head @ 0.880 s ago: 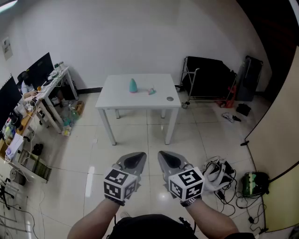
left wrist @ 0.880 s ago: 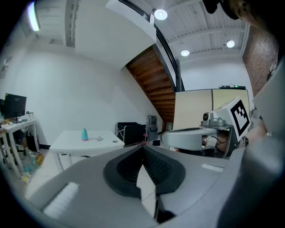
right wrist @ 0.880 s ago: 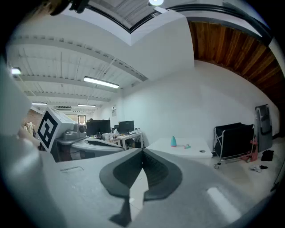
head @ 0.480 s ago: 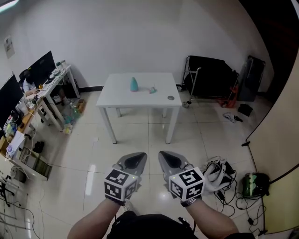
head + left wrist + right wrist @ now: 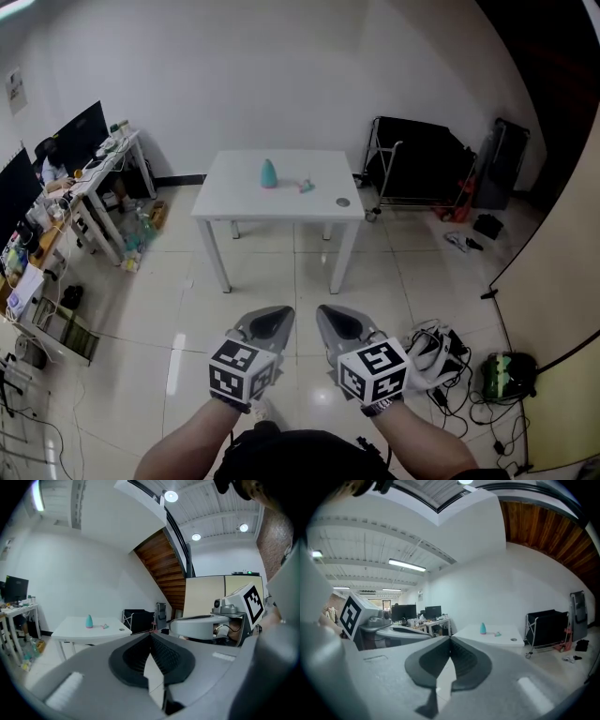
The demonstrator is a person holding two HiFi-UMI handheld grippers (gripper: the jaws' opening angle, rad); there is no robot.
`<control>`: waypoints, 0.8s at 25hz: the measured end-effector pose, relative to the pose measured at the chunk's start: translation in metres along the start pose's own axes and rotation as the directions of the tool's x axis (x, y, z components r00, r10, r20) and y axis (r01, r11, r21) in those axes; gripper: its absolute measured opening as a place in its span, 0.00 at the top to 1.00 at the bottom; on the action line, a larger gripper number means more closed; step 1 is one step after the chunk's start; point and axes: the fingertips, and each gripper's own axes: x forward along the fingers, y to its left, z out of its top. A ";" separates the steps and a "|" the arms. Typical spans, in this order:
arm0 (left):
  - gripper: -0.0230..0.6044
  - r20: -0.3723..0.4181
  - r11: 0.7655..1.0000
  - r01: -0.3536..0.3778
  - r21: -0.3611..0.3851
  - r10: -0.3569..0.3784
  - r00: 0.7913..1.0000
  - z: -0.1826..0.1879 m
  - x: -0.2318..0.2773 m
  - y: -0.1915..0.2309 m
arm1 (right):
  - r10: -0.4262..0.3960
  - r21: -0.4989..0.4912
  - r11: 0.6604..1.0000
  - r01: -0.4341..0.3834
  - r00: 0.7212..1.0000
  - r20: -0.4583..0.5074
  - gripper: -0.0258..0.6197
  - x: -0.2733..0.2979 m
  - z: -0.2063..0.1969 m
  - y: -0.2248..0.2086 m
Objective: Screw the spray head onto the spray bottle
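A teal cone-shaped spray bottle stands on a white table across the room, with a small teal-and-pink spray head lying to its right. The bottle and spray head also show small in the left gripper view, and the bottle and spray head in the right gripper view. My left gripper and right gripper are held side by side over the floor, well short of the table. Both are shut and hold nothing.
A small round grey disc lies near the table's right front corner. A black cart stands right of the table. A cluttered desk with monitors lines the left wall. Cables and bags lie on the tiled floor at right.
The view has shifted very slightly; the table sits almost where it was. Both grippers have stayed shut and side by side.
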 end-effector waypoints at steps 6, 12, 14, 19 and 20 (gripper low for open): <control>0.94 0.009 1.000 0.021 0.000 -0.021 1.000 0.008 0.010 0.027 | -0.019 -0.011 1.000 0.019 1.000 -0.005 0.97 0.028 0.008 -0.004; 0.94 0.017 0.999 0.043 0.000 -0.043 0.999 0.018 0.021 0.064 | -0.038 -0.015 0.999 0.038 0.999 -0.009 0.97 0.066 0.017 -0.007; 0.94 0.017 0.999 0.052 -0.001 -0.052 0.999 0.022 0.025 0.077 | -0.046 -0.014 0.999 0.046 0.999 -0.013 0.97 0.079 0.020 -0.008; 0.94 0.017 0.998 0.069 -0.006 -0.069 0.997 0.029 0.031 0.114 | -0.063 -0.013 0.998 0.063 0.998 -0.023 0.97 0.115 0.027 -0.007; 0.94 0.017 0.997 0.073 -0.008 -0.073 0.997 0.030 0.032 0.120 | -0.067 -0.012 0.998 0.067 0.997 -0.024 0.97 0.122 0.028 -0.006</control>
